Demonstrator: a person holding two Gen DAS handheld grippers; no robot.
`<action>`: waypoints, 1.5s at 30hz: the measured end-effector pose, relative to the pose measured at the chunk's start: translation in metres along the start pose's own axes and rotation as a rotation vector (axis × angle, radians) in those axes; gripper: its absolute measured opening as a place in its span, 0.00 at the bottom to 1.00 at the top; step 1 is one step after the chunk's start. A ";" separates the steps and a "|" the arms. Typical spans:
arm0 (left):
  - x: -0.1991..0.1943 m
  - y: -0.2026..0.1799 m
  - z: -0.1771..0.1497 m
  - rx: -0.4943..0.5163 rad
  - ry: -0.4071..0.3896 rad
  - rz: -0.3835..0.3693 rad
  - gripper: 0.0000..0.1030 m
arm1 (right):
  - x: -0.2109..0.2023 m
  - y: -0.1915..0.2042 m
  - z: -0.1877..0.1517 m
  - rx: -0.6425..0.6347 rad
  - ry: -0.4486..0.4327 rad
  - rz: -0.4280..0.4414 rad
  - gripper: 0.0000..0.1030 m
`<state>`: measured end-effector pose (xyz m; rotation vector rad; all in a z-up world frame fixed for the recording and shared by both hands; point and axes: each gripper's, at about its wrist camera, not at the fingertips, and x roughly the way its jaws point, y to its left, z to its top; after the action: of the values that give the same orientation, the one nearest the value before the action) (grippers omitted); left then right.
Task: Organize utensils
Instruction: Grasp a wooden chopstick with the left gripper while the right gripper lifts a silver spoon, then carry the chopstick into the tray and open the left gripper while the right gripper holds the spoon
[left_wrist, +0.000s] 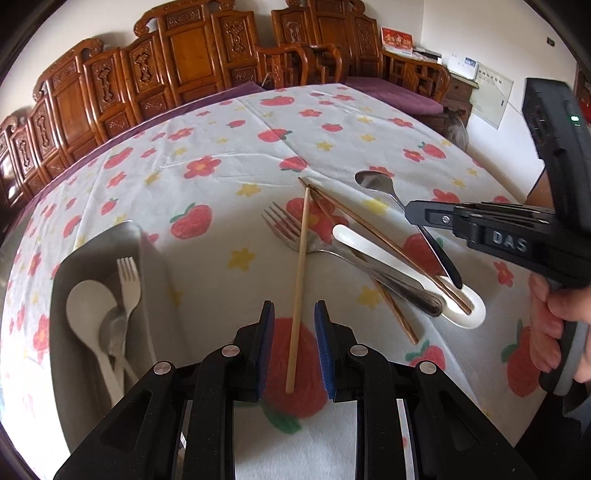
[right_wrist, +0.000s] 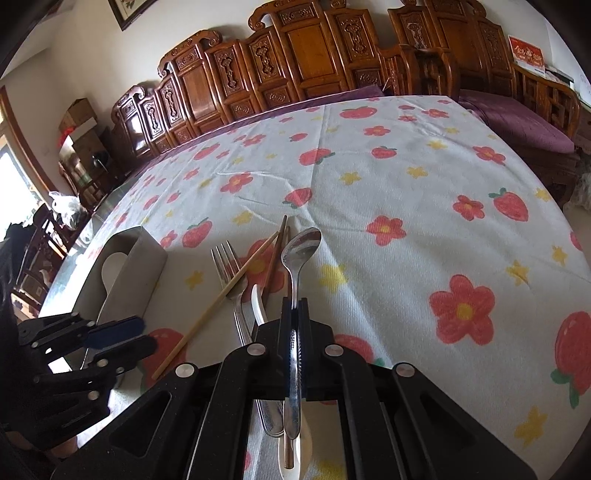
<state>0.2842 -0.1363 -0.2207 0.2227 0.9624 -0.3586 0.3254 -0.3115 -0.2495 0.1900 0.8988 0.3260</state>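
- Table (left_wrist: 207, 155), covered with a white cloth printed with red flowers and strawberries, carries all items.
- Grey utensil box (left_wrist: 62, 295) at the table's left holds a white spoon (left_wrist: 86, 306), a white fork (left_wrist: 127, 277) and a metal spoon, the last blurred.
- Left claw (left_wrist: 293, 347): jaws narrowly apart, a pale wooden chopstick (left_wrist: 301, 269) lying between the blue pads (left_wrist: 321, 343), no pad seen pressing on it.
- Right claw (right_wrist: 294, 321): shut tight on the handle of a metal spoon (right_wrist: 301, 245), bowl pointing away.
- Pile beside the right claw: metal fork (left_wrist: 284, 229), white ceramic spoon (left_wrist: 388, 266), two brown chopsticks (left_wrist: 354, 218) crossing one another.
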 end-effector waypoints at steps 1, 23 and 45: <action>0.006 -0.001 0.003 0.002 0.011 0.001 0.20 | 0.000 0.000 0.000 -0.003 0.001 0.000 0.04; 0.047 0.002 0.017 -0.040 0.058 -0.049 0.04 | 0.006 0.004 0.000 -0.015 0.020 0.008 0.04; -0.051 0.039 0.006 -0.089 -0.108 -0.028 0.04 | -0.011 0.059 -0.003 -0.098 -0.021 0.099 0.04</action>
<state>0.2779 -0.0923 -0.1741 0.1080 0.8737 -0.3488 0.3047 -0.2601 -0.2260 0.1471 0.8517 0.4586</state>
